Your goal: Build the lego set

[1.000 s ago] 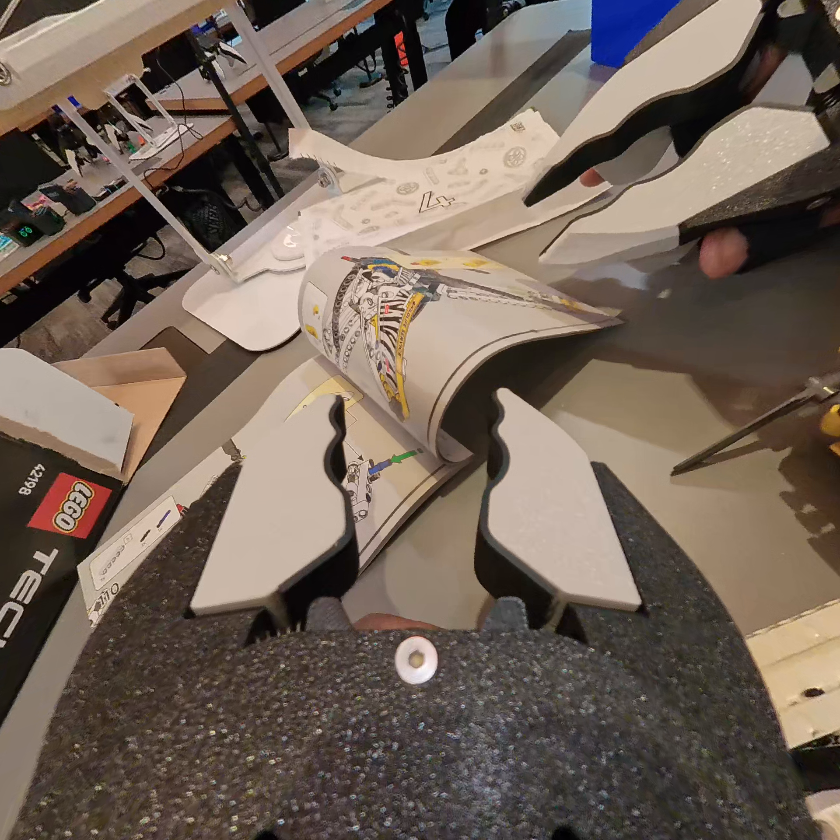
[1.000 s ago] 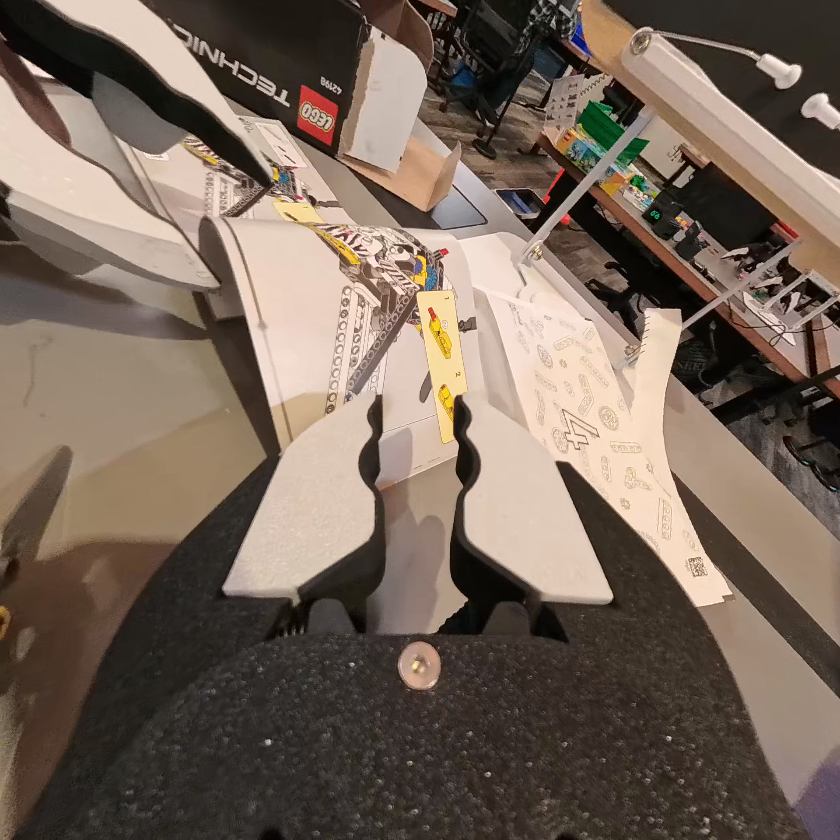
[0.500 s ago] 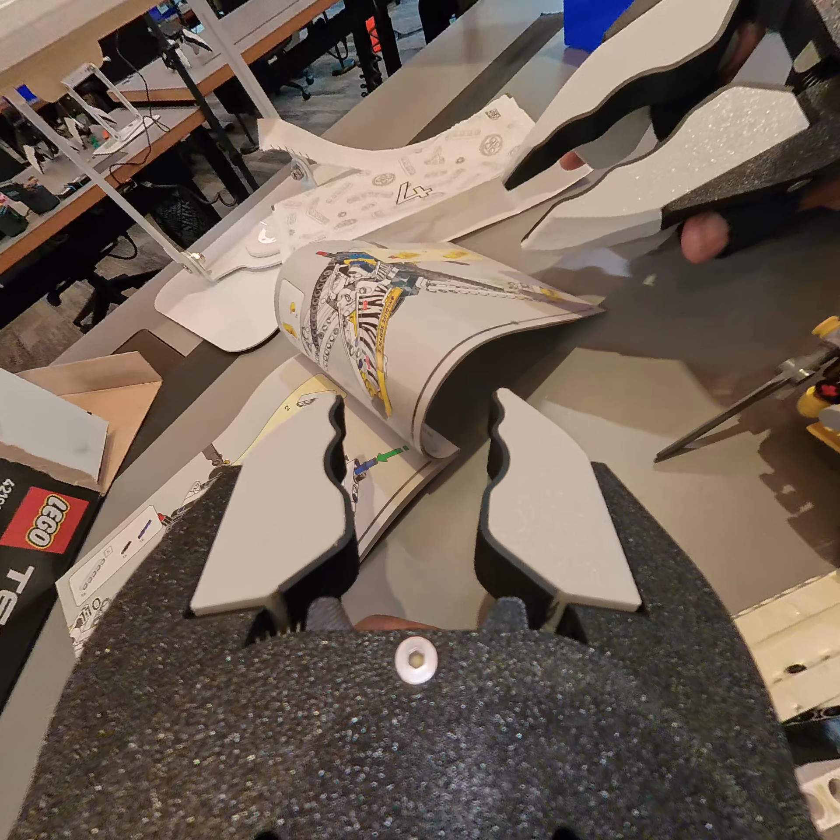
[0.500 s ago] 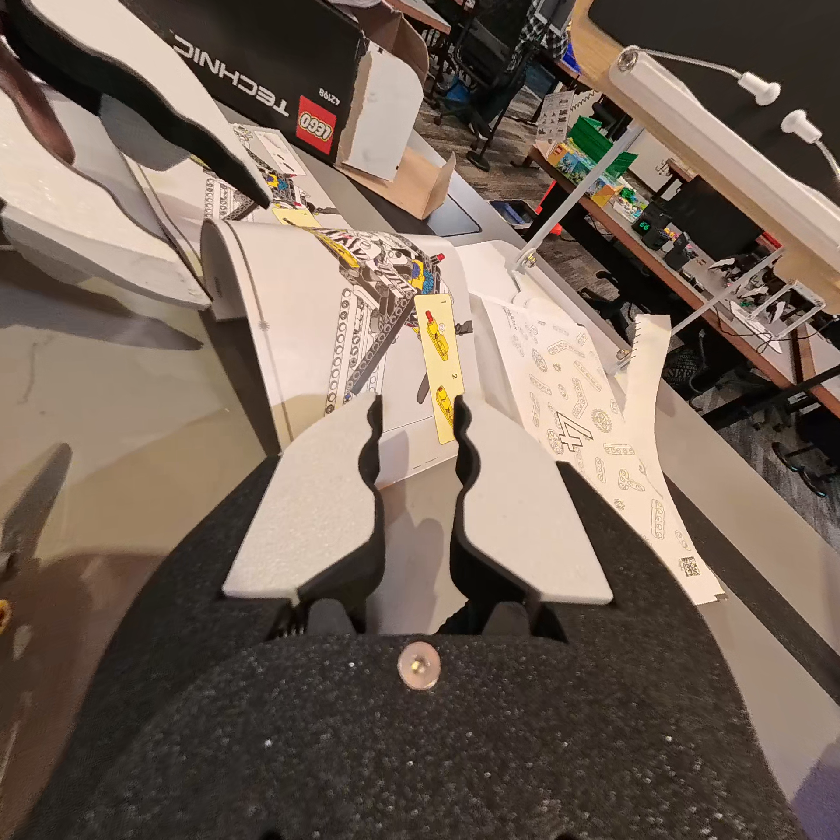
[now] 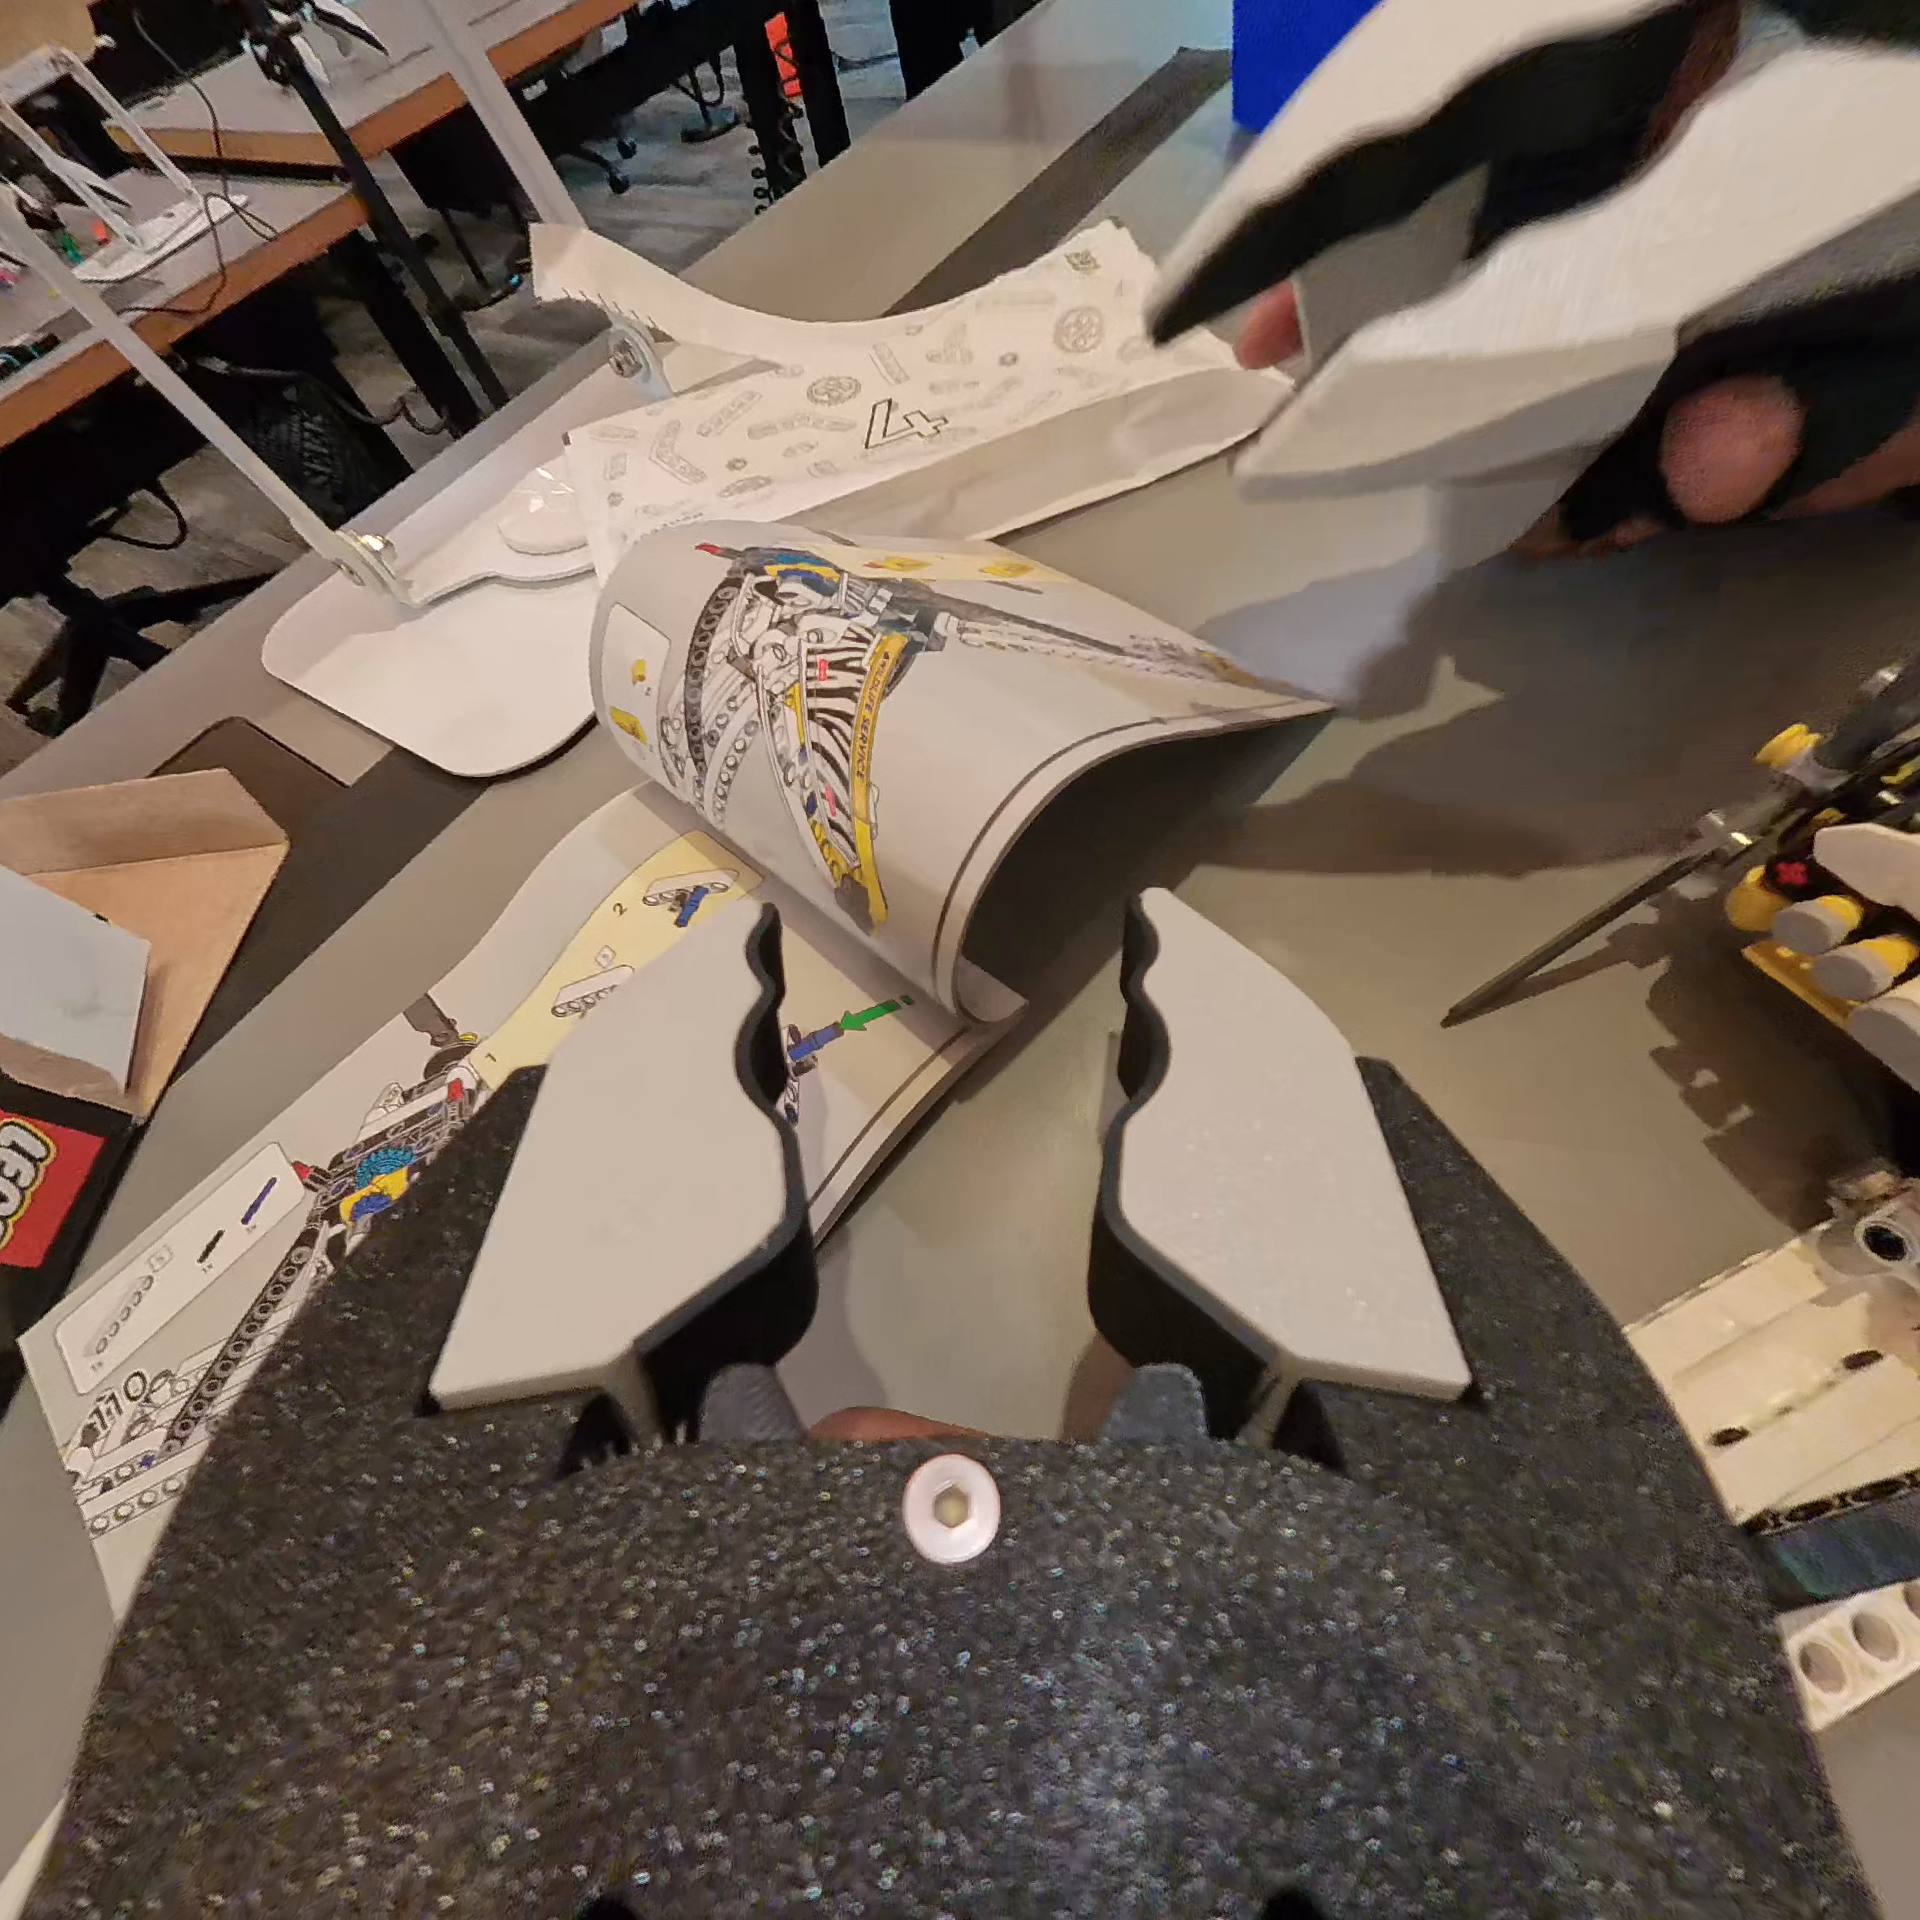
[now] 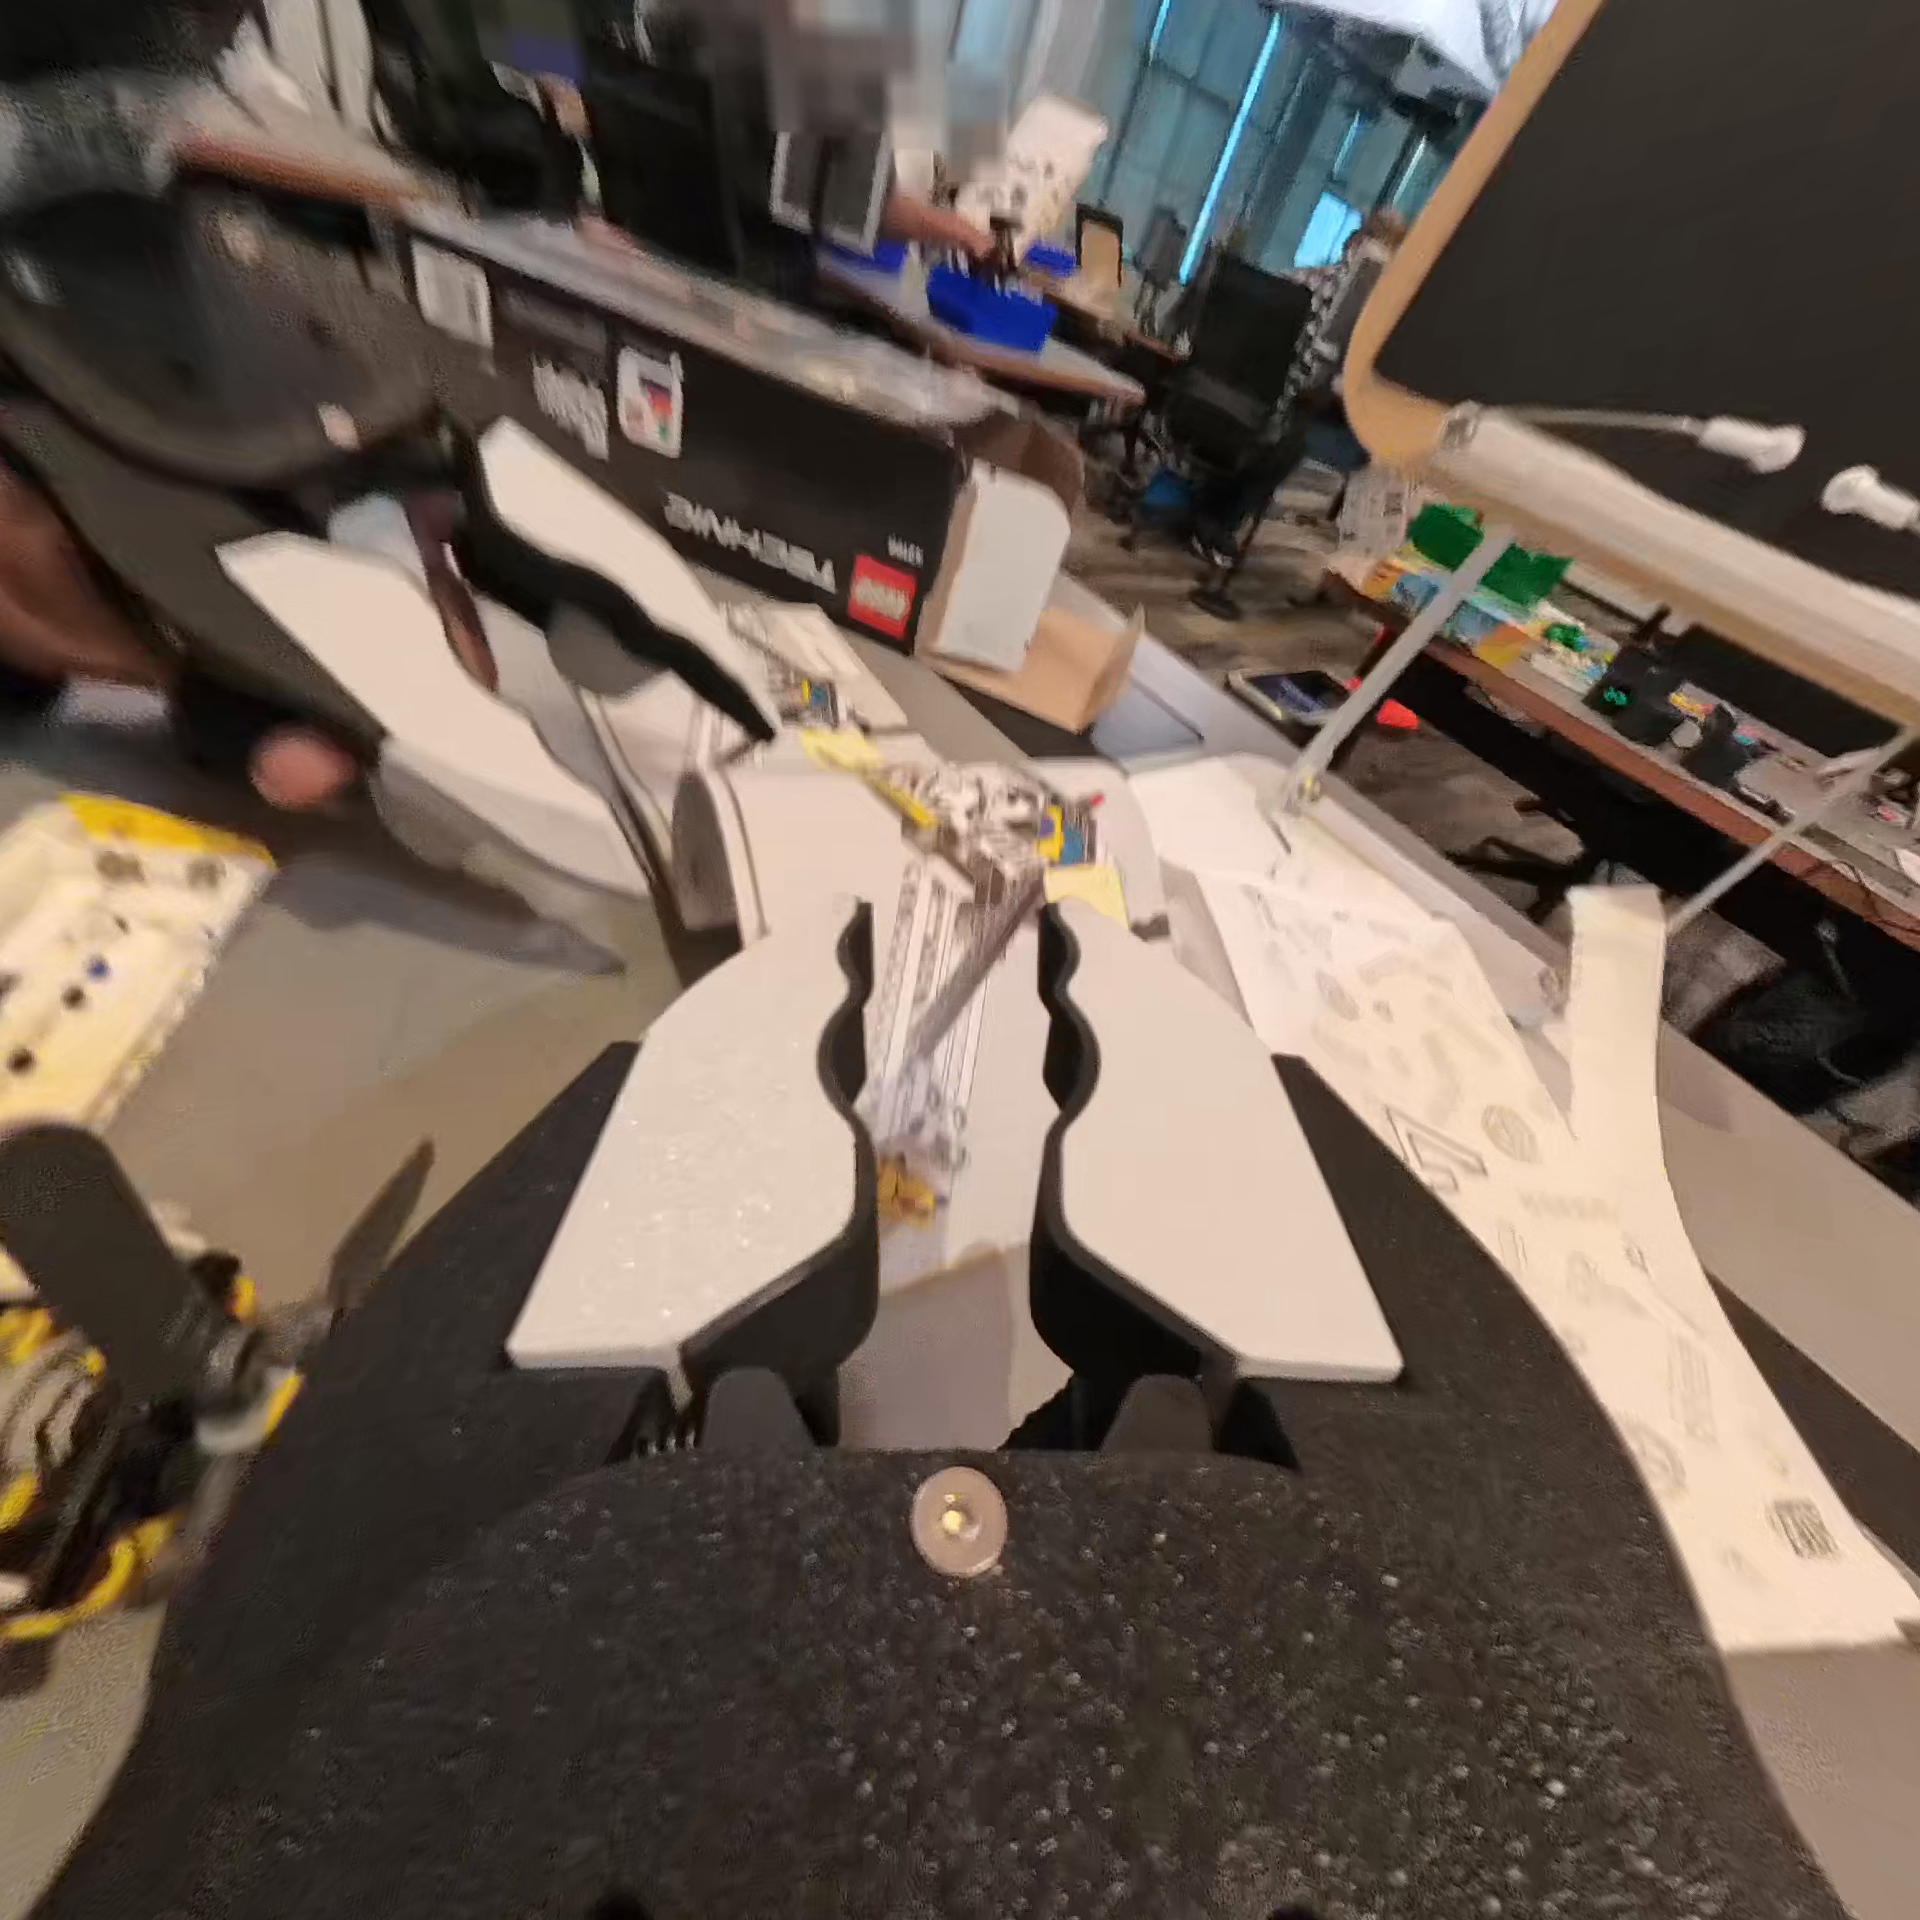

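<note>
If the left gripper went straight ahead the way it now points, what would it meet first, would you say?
Probably the instruction booklet: the open left gripper points at the lower edge of its curled-over page, just ahead of the fingertips. Depth is unclear, so it might touch the grey table first.

Open booklet [image 5: 665, 1049] lies on counter [image 5: 1299, 1039], its top page [image 5: 883, 727] curled over. Paper sheet [image 5: 883, 416] and lamp base [image 5: 436, 675] behind it, box [image 5: 42, 1164] to its left, brick model [image 5: 1829, 935] to its right. Left claw [image 5: 951, 997] above booklet's near corner.
</note>
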{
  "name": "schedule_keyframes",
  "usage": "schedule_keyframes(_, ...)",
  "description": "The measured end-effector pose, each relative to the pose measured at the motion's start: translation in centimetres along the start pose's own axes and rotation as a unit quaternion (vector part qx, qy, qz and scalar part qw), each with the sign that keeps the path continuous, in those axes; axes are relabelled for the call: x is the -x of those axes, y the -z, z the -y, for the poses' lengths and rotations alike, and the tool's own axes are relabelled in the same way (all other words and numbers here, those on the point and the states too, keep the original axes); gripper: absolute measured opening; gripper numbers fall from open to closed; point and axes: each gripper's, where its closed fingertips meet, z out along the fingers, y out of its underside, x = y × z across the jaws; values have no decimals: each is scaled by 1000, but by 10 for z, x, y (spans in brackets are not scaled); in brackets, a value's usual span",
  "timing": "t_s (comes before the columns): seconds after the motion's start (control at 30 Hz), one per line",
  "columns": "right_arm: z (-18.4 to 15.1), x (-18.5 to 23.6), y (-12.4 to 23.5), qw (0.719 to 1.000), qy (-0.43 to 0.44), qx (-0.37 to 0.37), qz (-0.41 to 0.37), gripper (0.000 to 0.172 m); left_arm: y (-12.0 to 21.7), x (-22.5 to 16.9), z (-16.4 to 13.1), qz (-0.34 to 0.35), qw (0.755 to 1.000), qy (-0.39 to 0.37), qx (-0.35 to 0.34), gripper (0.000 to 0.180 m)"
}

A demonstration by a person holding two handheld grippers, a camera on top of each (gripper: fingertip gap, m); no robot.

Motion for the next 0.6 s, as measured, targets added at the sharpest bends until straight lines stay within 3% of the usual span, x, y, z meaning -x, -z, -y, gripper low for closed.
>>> schedule_keyframes(0.17,-23,24,0,996,28,73,53,31,-2,-5,-1,-25,1000,0,8,62)
schedule_keyframes(0.6,-23,46,-29,985,35,103,130,34,-6,-15,-7,-38,998,-40,33,62)
